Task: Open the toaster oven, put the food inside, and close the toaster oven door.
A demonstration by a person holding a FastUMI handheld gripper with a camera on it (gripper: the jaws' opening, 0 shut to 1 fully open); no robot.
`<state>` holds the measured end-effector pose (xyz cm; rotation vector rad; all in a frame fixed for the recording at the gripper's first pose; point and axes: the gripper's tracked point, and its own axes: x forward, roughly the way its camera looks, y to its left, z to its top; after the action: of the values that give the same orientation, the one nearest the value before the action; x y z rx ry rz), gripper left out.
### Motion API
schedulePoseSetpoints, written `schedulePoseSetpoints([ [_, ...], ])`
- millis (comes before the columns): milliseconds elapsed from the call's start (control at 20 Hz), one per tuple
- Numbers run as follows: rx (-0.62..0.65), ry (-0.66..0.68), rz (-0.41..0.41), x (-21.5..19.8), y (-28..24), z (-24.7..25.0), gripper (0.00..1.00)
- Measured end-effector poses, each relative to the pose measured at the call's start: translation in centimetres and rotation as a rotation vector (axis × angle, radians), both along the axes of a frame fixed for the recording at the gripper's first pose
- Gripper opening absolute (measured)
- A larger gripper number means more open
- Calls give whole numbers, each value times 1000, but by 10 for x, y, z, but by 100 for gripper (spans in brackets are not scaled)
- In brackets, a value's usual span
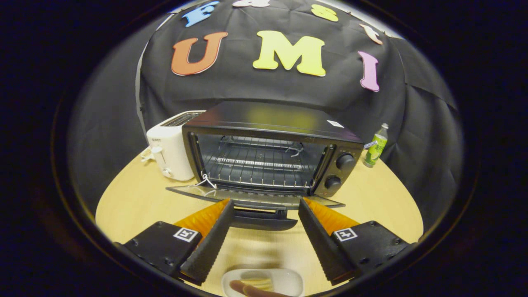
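**On the surface: oven open, food not in yet**

Right ahead of the fingers, toaster oven (268, 152) wide open, door (253, 198) dropped flat toward the camera with its dark handle (264, 220) sitting between the two fingertips. Makes sense as a setup: door down and out of the way, wire rack (258, 165) fully exposed, mouth aimed straight back at the hand-held gripper (264, 206).

Hand-held gripper spread apart, nothing between the pads, clamped on nothing. Hanging over the surface (136, 202) just short of the door handle.

Food: down low between the fingers and closer to the camera than their tips, a white dish (284, 280) with what looks like a sausage (251, 290) on it plus something pale and a bit blurry, can't say what. Sausage cut off at the bottom, but long axis appears to run mostly crosswise, across the line of the fingers, slightly angled. Probably a good thing, since jaws closing sideways would want... well, hard to call from this much of it.

Oven's long side runs left-right, opening facing the gripper. White toaster (169, 152) tucked touching or just beside its left wall, green bottle (376, 146) off to the right, apart.

Looks like step one done, loading still to go.
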<state>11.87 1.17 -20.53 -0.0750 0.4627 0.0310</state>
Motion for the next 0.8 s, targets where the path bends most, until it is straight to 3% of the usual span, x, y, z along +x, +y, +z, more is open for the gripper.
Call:
schedulePoseSetpoints([
  [350,20,23,-7,-18,1,-34,100],
  [650,120,158,-24,-22,0,-81,100],
  [800,93,131,-26,-19,0,-82,100],
])
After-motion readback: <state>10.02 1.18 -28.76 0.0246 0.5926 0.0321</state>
